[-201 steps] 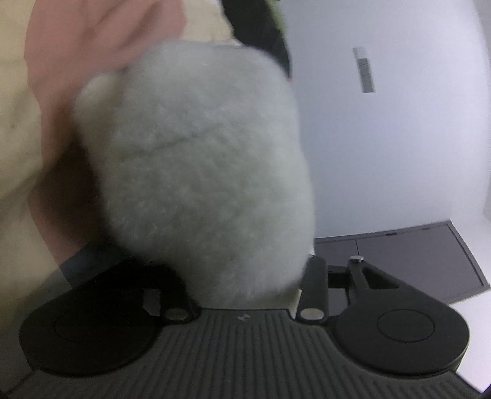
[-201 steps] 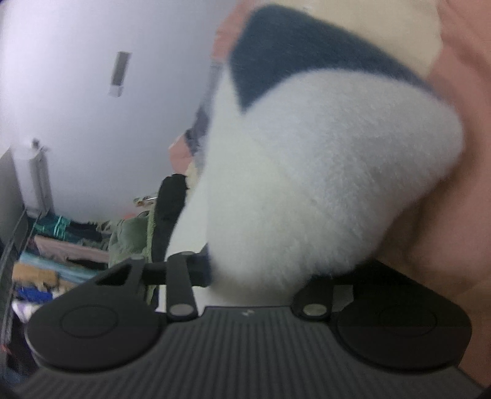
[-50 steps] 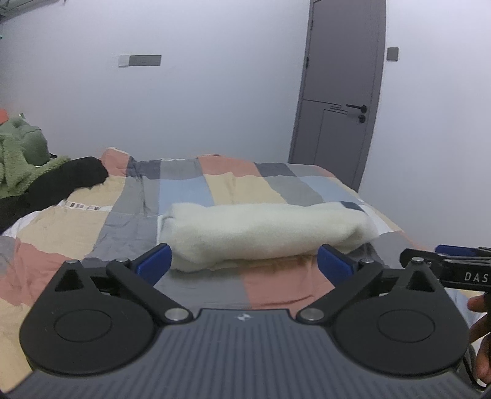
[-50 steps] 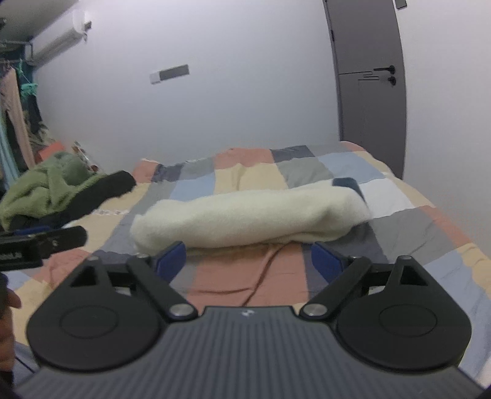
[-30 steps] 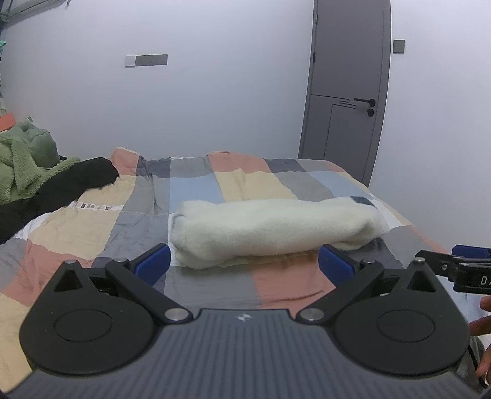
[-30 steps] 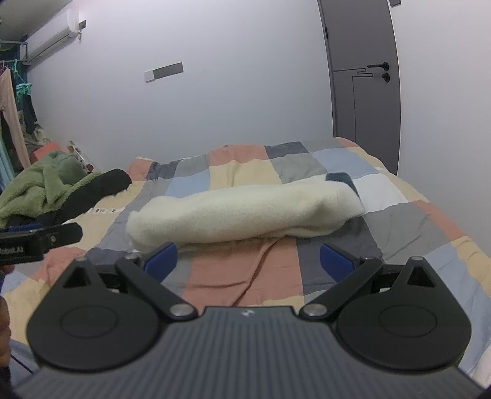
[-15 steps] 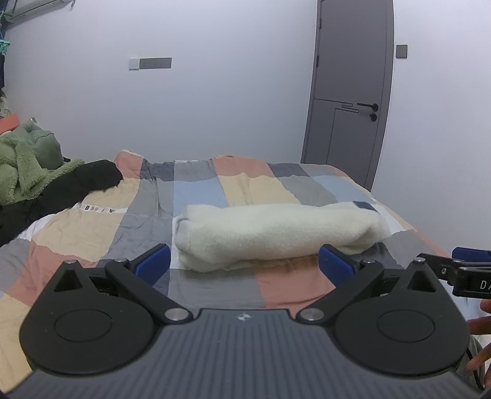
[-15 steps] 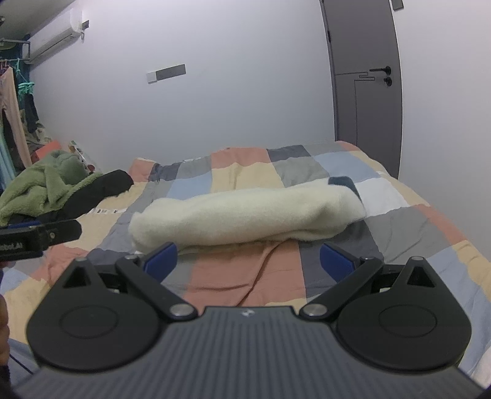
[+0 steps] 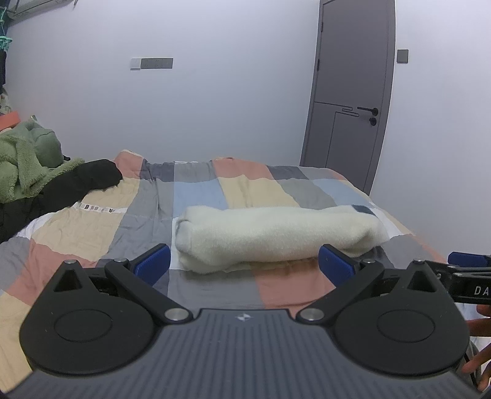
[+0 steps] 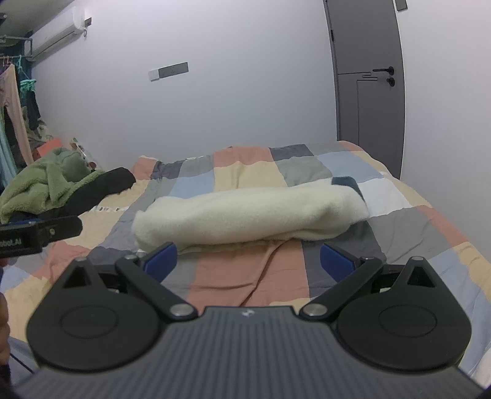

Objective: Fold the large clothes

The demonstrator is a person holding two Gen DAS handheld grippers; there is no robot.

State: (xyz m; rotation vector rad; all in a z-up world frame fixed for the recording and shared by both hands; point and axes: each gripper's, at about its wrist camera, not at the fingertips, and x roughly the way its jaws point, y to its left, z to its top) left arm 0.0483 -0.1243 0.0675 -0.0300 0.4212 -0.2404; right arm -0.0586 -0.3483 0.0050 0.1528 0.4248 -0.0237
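Left gripper [image 9: 244, 265]: jaws spread wide, blue pads [image 9: 152, 264] well apart, nothing between them. Held above the near edge of the bed, clear of the fleece.

Right gripper [image 10: 248, 261]: likewise spread wide, empty, blue pads [image 10: 160, 260] apart. Also off the fleece.

Fleece [image 9: 277, 234]: cream, folded into a long low bundle, lying crosswise on the quilt [image 9: 92, 227] near mid-bed. Dark blue patch [image 10: 346, 182] showing at its right end. Ahead of both grippers, touching neither.

Quilt: patchwork of grey, salmon, tan, pale blue squares; creased in front of the bundle. Strip of small printing [image 9: 95, 208] on a white band at left, too small to read.

Writing: "DA" [image 9: 480, 290] on the right gripper's arm, seen at the right edge of the left view, rest cut off. "obot.AI" [image 10: 10, 242] on the left gripper's arm, at the left edge of the right view, start cut off.

Far left of bed: green fleece [image 10: 46, 184] heaped over a black garment [image 10: 101, 187].

Wall behind: grey door [image 9: 349, 92] with black handle, switch plate [image 9: 152, 63], air conditioner [image 10: 56, 29] high at left.

Fingers [image 9: 478, 365] at lower right of left view.
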